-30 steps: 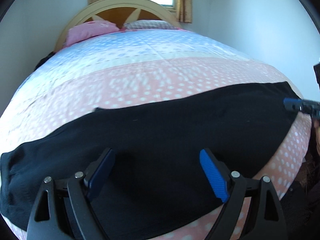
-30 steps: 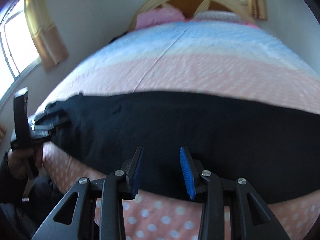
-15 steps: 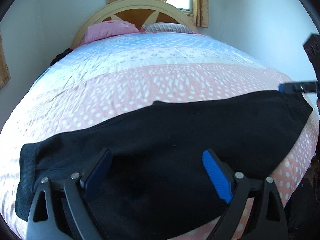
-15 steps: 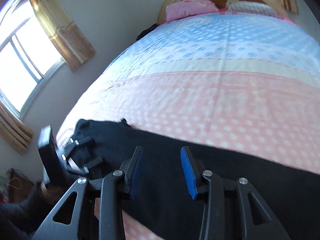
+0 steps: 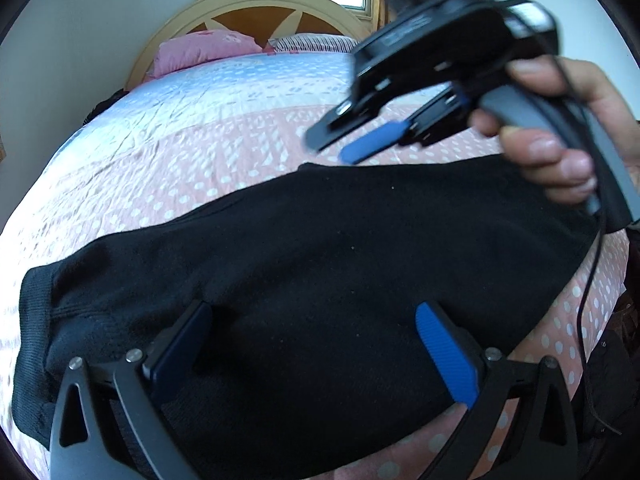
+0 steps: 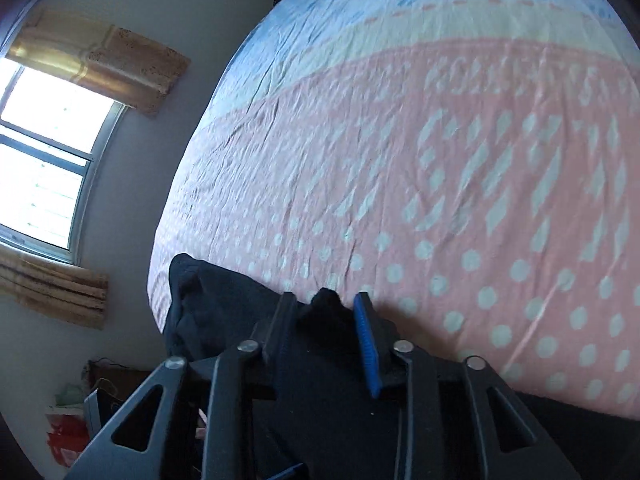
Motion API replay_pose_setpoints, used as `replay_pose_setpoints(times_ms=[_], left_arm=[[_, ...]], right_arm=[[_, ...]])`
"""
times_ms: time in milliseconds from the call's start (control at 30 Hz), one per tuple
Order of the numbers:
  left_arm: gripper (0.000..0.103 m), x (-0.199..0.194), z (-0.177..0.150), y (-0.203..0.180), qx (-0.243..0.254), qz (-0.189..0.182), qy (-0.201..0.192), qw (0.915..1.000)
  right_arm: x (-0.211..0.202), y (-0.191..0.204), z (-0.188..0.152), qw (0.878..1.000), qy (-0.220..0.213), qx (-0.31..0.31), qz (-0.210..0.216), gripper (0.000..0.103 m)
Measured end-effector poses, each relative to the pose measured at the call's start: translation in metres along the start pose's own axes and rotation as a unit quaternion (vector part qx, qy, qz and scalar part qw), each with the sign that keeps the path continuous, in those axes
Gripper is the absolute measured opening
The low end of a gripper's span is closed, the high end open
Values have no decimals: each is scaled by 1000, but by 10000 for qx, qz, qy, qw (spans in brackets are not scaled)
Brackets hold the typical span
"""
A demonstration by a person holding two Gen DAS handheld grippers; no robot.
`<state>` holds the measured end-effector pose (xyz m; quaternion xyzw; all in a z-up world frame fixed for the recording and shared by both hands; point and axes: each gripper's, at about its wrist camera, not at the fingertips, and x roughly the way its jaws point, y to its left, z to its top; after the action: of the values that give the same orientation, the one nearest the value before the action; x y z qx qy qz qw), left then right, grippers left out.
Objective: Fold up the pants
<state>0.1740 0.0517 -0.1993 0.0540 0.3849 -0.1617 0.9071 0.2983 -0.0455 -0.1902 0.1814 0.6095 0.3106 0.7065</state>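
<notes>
The soft, limp black knit pants (image 5: 320, 260) along the bedspread's near edge want pinching at the hems; left gripper (image 5: 316, 344) gapes wide, right gripper (image 6: 326, 328) half-parted around fabric.

The pants (image 5: 320, 272) lie across the bed (image 5: 200, 128) beneath the left gripper (image 5: 316, 348); the right gripper (image 5: 372, 140) hangs ahead, rightward. The pillows (image 5: 204, 50) lie far beyond, at the headboard (image 5: 256, 12).

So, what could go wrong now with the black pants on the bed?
The pants lie along the near edge of the bed; a pull could drag them off. The right gripper hangs open above the fabric, near the left gripper; the two might collide or pinch only one layer.
</notes>
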Motion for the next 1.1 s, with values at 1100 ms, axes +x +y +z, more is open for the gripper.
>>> replay_pose_setpoints(times_ms=[1100], left_arm=[[103, -14, -13, 2, -1, -43, -174, 9998]], right_arm=[[-113, 8, -136, 9856, -507, -1517, -550, 32]])
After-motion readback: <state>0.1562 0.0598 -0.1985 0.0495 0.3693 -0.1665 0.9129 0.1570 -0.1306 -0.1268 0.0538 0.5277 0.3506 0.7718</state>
